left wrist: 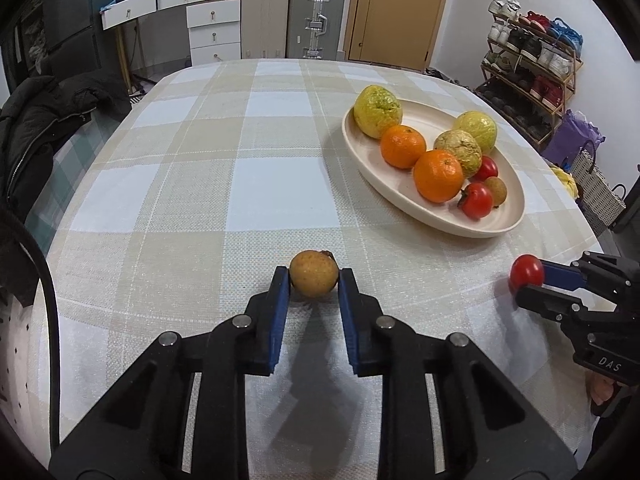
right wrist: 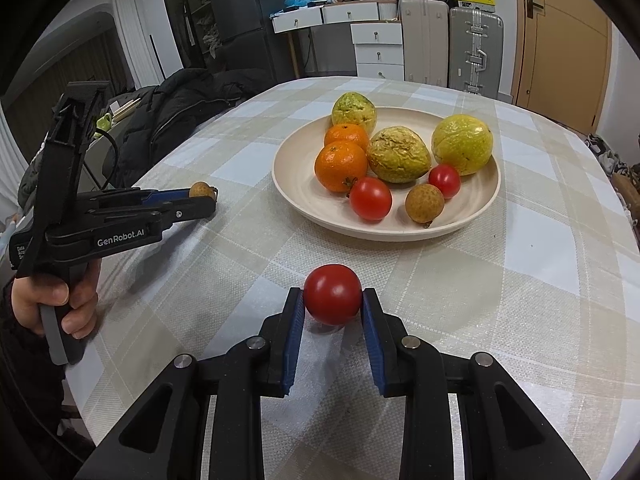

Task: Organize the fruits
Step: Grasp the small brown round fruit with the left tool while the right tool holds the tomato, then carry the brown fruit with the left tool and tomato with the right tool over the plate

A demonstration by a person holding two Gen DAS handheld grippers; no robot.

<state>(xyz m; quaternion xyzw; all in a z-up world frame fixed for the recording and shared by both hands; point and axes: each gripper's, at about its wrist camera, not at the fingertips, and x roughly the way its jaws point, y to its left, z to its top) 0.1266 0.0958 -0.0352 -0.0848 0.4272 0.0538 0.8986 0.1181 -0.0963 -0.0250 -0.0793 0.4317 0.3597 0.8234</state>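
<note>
Left wrist: left gripper (left wrist: 314,280) clamps longan (left wrist: 313,274); right gripper (right wrist: 332,300) clamps tomato (right wrist: 332,294).

A small tan longan (left wrist: 313,274) with a stub of stem sits low over the checked table (left wrist: 200,184), pinched at its sides. A glossy red cherry tomato (right wrist: 332,294) is likewise clamped, near the table's front edge. Behind them an oval cream plate (right wrist: 296,200) carries three yellow-green wrinkled passion fruits (right wrist: 462,144), two mandarins (right wrist: 341,165), two more cherry tomatoes (right wrist: 371,198) and another longan (right wrist: 424,203), all clustered together, several touching.
</note>
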